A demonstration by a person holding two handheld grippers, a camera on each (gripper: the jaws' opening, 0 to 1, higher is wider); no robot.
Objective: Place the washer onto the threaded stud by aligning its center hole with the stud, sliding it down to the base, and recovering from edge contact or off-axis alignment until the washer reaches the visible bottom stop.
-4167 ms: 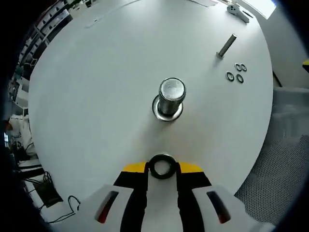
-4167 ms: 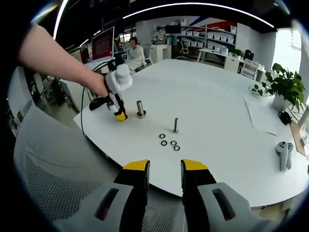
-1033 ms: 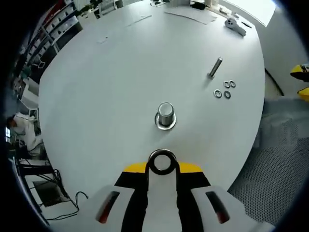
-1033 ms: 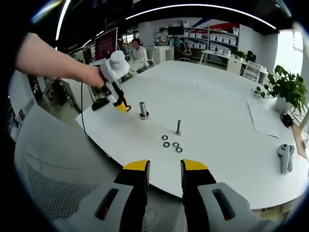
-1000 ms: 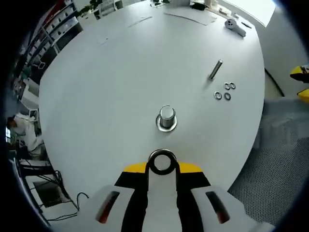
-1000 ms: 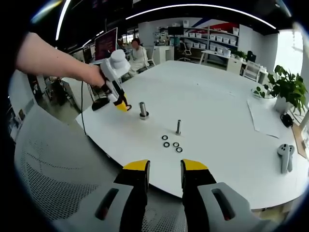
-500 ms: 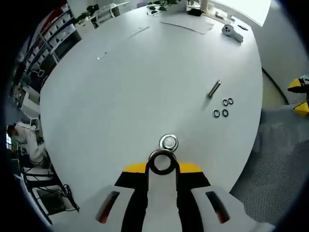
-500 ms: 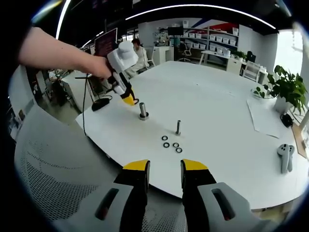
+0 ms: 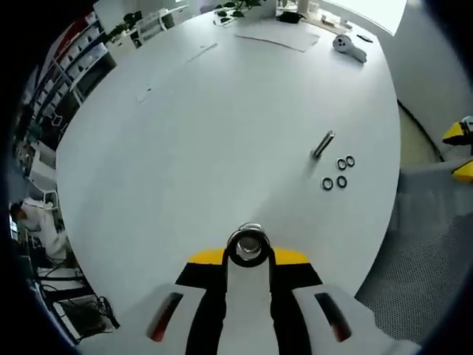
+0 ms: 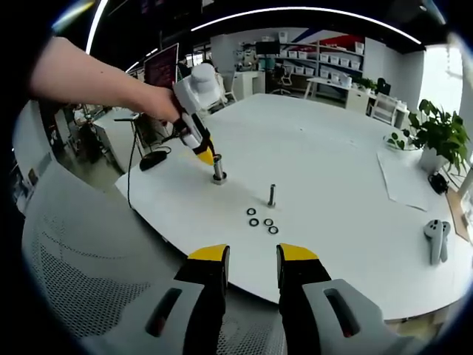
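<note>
Left gripper view has the washer pinched between the yellow tips of the left claw, held flat so you look straight down through its hole. The top of the threaded stud peeks out just past the washer's far edge, so the ring sits right over it, slightly off to the near side, can't tell if it's touching. Further out on the white bench there's a second, thinner stud standing on its own, with three spare washers lying loose just beside it. A white controller sits near the far edge, next to a sheet of paper.

From the right gripper view you see the left claw tilted down onto the top of the stud, a person's hand wrapped around its handle. The right claw hangs off the near edge of the bench over a mesh chair, tips a little apart with nothing between them. A potted plant sits off to the right
</note>
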